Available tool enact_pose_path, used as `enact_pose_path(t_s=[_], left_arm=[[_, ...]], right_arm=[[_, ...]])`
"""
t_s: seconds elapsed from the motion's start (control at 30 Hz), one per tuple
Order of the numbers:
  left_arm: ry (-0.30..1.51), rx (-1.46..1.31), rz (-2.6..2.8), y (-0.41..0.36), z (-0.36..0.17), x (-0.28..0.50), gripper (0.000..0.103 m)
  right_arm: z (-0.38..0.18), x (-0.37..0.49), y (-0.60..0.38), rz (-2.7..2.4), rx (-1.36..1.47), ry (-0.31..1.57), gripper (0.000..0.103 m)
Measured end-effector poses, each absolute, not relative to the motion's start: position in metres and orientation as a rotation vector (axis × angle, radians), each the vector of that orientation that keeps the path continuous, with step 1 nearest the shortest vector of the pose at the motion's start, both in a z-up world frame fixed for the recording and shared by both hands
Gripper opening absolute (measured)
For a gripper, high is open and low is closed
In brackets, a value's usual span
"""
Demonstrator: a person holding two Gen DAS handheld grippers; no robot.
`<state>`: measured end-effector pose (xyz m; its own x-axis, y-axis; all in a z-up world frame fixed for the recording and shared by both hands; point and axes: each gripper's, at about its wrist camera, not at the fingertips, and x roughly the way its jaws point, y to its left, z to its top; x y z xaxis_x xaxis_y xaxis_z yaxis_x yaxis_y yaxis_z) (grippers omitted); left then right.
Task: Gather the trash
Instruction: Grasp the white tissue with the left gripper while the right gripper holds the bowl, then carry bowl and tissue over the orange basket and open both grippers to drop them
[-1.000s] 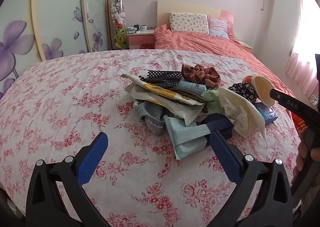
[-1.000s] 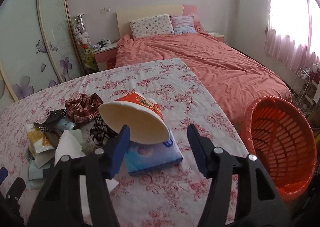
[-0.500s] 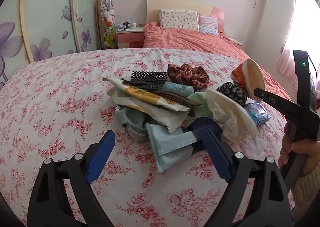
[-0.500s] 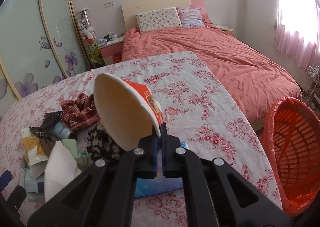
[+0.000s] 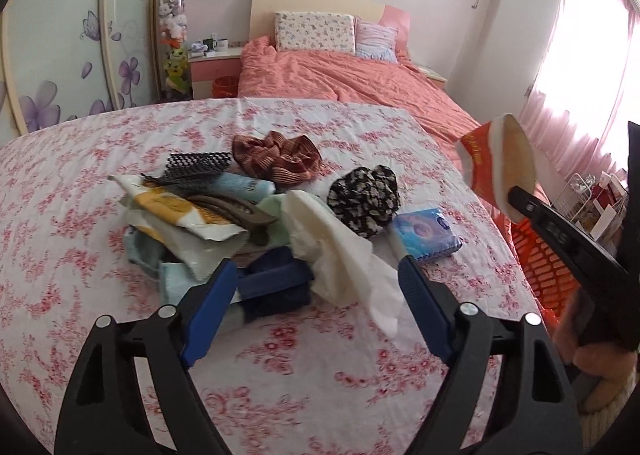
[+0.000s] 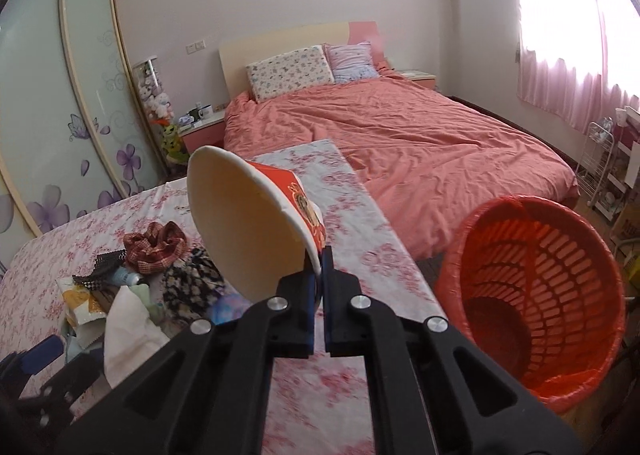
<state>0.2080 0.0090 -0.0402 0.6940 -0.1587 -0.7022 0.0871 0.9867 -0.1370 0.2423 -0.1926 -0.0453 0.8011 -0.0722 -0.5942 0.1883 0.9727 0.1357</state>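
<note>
My right gripper [image 6: 320, 275] is shut on the rim of a red and white paper bowl [image 6: 248, 227] and holds it in the air above the floral table, left of the orange basket [image 6: 536, 295]. The bowl also shows in the left wrist view [image 5: 496, 163]. My left gripper [image 5: 316, 291] is open and empty, low over the table, its fingers on either side of a crumpled white tissue [image 5: 336, 251]. A pile of wrappers [image 5: 180, 215] lies just beyond it.
Two scrunchies [image 5: 276, 155] [image 5: 364, 195], a black mesh piece [image 5: 196, 167], a blue wipes pack [image 5: 428, 235] and a dark blue item [image 5: 276, 283] lie on the floral cloth. A pink bed [image 6: 400, 135] stands behind. A wire rack [image 6: 600, 167] stands at the right.
My right gripper closed on the paper bowl, lifted it off the table and carried it right toward the basket. My left gripper moved forward and right to the tissue.
</note>
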Motion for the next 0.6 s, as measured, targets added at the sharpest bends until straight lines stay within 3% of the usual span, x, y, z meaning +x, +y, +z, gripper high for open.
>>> enact_pose_path(t_s=[0.2, 0.3, 0.37, 0.43, 0.6], left_arm=[[0.857, -0.053, -0.087, -0.008, -0.058, 0.226, 0.066], [0.868, -0.069, -0.104, -0.009, -0.063, 0.233, 0.049], [0.859, -0.073, -0.127, -0.009, -0.059, 0.233, 0.031], [0.845, -0.067, -0.139, -0.007, -0.054, 0.23, 0.022], [0.814, -0.071, -0.169, 0.002, -0.04, 0.224, 0.016]], right_arm=[[-0.05, 0.224, -0.21, -0.154, 0.212, 0.642, 0.004], [-0.054, 0.219, -0.213, -0.155, 0.213, 0.651, 0.004], [-0.055, 0.216, -0.215, -0.153, 0.213, 0.652, 0.004], [-0.054, 0.212, -0.215, -0.148, 0.218, 0.65, 0.004], [-0.046, 0.203, -0.216, -0.14, 0.235, 0.629, 0.004]])
